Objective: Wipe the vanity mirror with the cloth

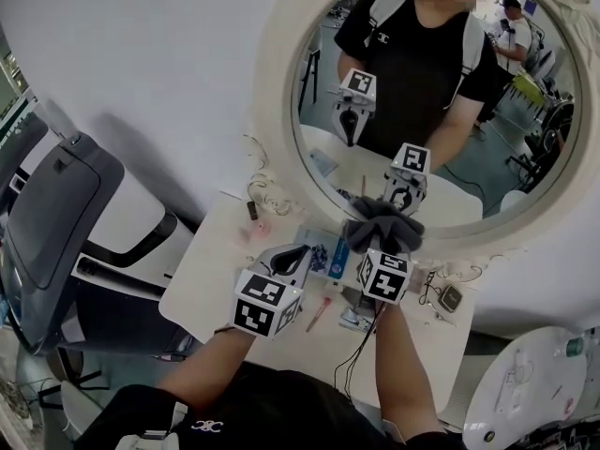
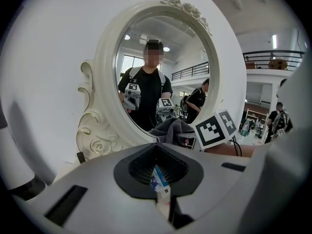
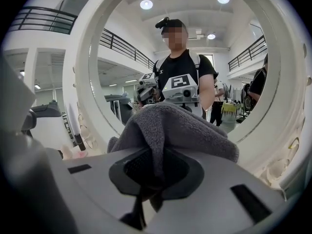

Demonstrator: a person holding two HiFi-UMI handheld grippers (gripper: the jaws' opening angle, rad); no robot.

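Observation:
A round vanity mirror (image 1: 441, 111) in a white ornate frame (image 2: 100, 126) stands at the back of the table. My right gripper (image 1: 382, 240) is shut on a grey cloth (image 1: 380, 221). It holds the cloth at the mirror's lower rim, touching or nearly touching the glass. In the right gripper view the cloth (image 3: 175, 126) bunches over the jaws and the mirror (image 3: 122, 72) fills the frame. My left gripper (image 1: 292, 254) hovers over the table left of the cloth, shut and holding nothing. From the left gripper view the cloth (image 2: 173, 128) lies just right of centre.
The white table (image 1: 211, 275) carries a blue packet (image 1: 323, 253), a small red item (image 1: 253, 210), cables and a dark adapter (image 1: 451, 298). A grey machine (image 1: 56, 214) stands to the left. A white device (image 1: 525, 382) sits at lower right.

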